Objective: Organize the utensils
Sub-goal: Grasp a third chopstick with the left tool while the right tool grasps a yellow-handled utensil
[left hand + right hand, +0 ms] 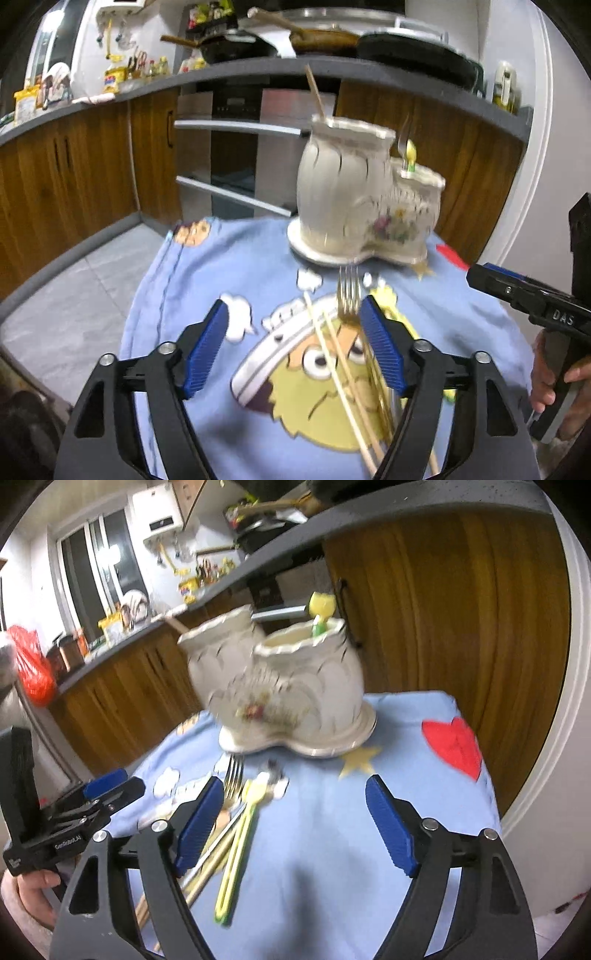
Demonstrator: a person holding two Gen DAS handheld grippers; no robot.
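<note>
A small table is draped in a light blue cloth [229,258] printed with a yellow cartoon face, clouds, a star and a red heart [454,746]. Behind it runs a kitchen – a grey countertop [258,70] crowded with pans and bottles, wooden cabinet doors [443,602] below, an oven front, grey floor tiles.

At the far edge of the cloth stands a cream ceramic holder [354,199] with two joined cups, ribbed sides and a floral motif, on its own base. A wooden chopstick [316,92] leans out of the taller cup; a yellow-headed utensil [321,611] stands in the lower one.

Loose utensils lie on the cloth in front of the holder – a metal fork [349,295], pale chopsticks [332,354], and a yellow-handled spoon [240,834].

The left gripper [295,343] hangs over them with its blue pads spread wide, nothing pinched; the fork and chopsticks lie just by its right-hand pad. The right gripper [295,823] is likewise wide apart and empty, over bare cloth, the utensils by its left-hand pad.
</note>
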